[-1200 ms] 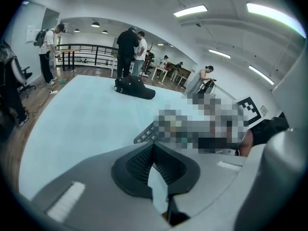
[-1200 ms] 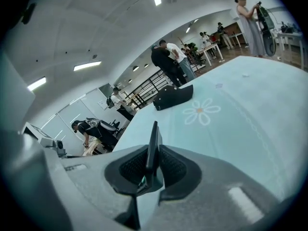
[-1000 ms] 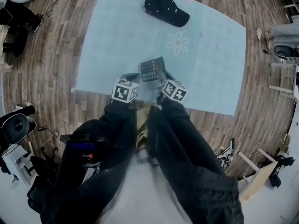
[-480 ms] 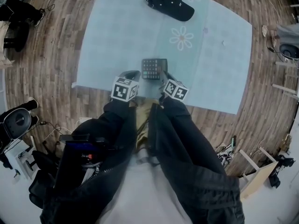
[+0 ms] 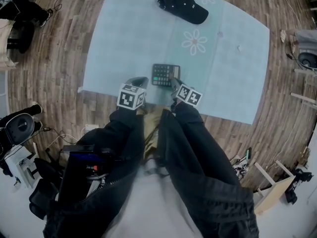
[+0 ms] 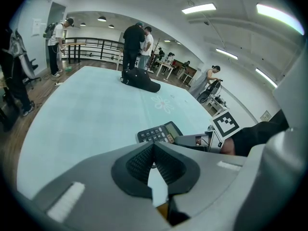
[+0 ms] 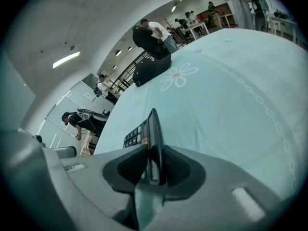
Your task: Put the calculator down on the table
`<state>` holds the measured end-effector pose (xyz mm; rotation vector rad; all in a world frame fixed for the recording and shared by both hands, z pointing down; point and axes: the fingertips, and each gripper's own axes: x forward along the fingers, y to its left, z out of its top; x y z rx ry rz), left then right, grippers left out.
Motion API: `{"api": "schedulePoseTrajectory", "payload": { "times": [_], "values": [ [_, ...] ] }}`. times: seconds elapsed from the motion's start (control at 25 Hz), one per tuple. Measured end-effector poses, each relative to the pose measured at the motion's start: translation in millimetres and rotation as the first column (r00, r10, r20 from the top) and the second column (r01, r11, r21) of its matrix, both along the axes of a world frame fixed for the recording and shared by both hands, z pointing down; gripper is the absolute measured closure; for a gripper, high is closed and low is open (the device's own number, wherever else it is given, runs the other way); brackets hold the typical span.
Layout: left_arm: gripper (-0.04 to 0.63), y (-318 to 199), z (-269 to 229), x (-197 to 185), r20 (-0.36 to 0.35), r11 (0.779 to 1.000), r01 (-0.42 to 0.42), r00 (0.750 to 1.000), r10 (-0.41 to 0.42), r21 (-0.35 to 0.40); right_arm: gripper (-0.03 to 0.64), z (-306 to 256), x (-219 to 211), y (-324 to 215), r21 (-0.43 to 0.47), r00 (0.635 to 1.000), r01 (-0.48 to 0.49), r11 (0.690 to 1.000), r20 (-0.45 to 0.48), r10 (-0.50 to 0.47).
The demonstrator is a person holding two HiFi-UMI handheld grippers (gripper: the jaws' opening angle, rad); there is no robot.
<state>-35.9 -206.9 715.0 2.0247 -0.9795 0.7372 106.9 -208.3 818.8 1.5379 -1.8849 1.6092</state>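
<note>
The black calculator (image 5: 165, 75) lies flat on the pale blue table (image 5: 124, 43), keys up, close to the near edge; it also shows in the left gripper view (image 6: 159, 133). My right gripper (image 5: 173, 82) is at its near right end. In the right gripper view the calculator (image 7: 142, 134) stands edge-on between the pads of the right gripper (image 7: 154, 165). Those jaws have just been opening, and a thin gap shows on the keys' side. My left gripper (image 5: 139, 81) hovers just left of the calculator. Its pads meet on nothing in its own view (image 6: 154, 150).
A black cap (image 5: 183, 6) lies at the table's far side, beyond a printed flower (image 5: 194, 42). The table's near edge (image 5: 148, 102) runs just under both grippers. Dark equipment (image 5: 17, 128) stands on the wooden floor at left. People (image 6: 135, 47) stand beyond the far end.
The right gripper has sunk with the calculator, which went from tilted in the air to flat on the table. The left gripper has stayed where it was.
</note>
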Motion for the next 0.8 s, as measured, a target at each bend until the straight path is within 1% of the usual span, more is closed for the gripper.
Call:
{"api": "schedulePoseTrajectory", "payload": {
  "times": [0.16, 0.24, 0.36, 0.48, 0.56, 0.64, 0.72, 0.8],
  "values": [
    [0.595, 0, -2, -2, -0.001, 1.0, 0.004, 1.0, -0.004, 0.009, 0.524, 2, 0, 0, -0.002, 1.0, 0.006, 1.0, 0.025, -0.006],
    [0.595, -1, -5, -2, -0.005, 1.0, 0.005, 1.0, -0.005, 0.017, 0.496, 1, 2, 1, 0.004, 0.999, 0.01, 1.0, 0.037, -0.01],
    [0.595, -7, -11, 1, -0.016, 0.999, 0.007, 1.0, -0.007, 0.035, 0.488, -7, 13, 2, 0.032, 0.999, -0.008, 0.999, 0.043, 0.007],
    [0.595, -16, -20, 5, -0.032, 0.998, 0.009, 0.999, -0.007, 0.062, 0.485, -20, 31, -2, 0.076, 0.999, -0.035, 0.997, 0.02, 0.034],
    [0.595, -23, -29, 8, -0.045, 0.996, 0.009, 0.999, -0.005, 0.085, 0.485, -39, 43, -7, 0.122, 0.999, -0.045, 0.991, -0.009, 0.046],
    [0.595, -31, -41, 11, -0.06, 0.993, 0.007, 0.998, 0.0, 0.117, 0.485, -66, 50, -15, 0.19, 0.998, -0.045, 0.981, -0.03, 0.051],
    [0.595, -41, -59, 17, -0.076, 0.987, 0.004, 0.997, 0.009, 0.16, 0.486, -101, 51, -27, 0.278, 0.998, -0.022, 0.96, -0.055, 0.039],
    [0.595, -51, -82, 25, -0.098, 0.977, 0.0, 0.995, 0.021, 0.211, 0.494, -142, 47, -41, 0.372, 0.996, 0.016, 0.928, -0.092, 0.02]
  ]
}}
